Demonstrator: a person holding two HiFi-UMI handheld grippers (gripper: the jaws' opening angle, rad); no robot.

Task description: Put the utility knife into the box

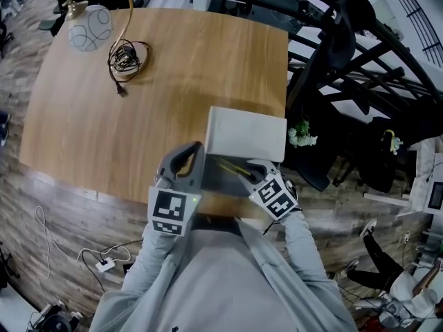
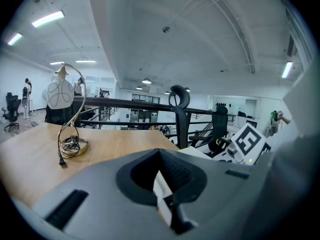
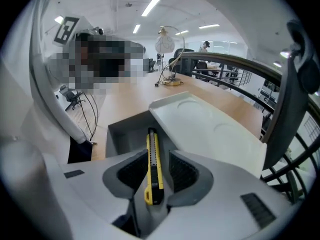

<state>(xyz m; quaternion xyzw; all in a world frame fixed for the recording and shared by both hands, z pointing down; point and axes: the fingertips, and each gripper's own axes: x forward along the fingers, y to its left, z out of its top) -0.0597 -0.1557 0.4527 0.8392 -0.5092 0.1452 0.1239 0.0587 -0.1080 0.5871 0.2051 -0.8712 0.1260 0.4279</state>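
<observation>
Right gripper (image 3: pixel 157 176) is clamped on the tail end of the utility knife (image 3: pixel 152 154); pads snug on both flanks, front end pointing down toward the open box (image 3: pixel 116 134). Left gripper (image 2: pixel 162 179) is pinched on a thin pale sheet that I'm fairly sure is the box's left wall, since the head view has it right against that side; so one tong steadies, the other delivers.

Progress-wise I'd call it most of the way; the knife is up off the table and its front half hangs over (maybe just inside) the cavity, but it isn't lying on the bottom and isn't let go; what's left is lowering it, opening up and backing out; whether the lid (image 3: pixel 210 126) needs shutting, the task doesn't say.

Materials: the knife is a slim yellow plastic body with a black strip down the middle, looks like the snap-off kind; the box is matte grey and square-cornered, stiff card or plastic, can't tell which; the lid is white and smooth with two shallow round dimples, standing open at the far side; the table (image 1: pixel 138 116) is warm wood grain with rounded corners; at the far corner sits a lamp (image 1: pixel 90 28) with a white globe and curved brass arm, plus a coiled cable (image 1: pixel 127 59), well apart from the action.
</observation>
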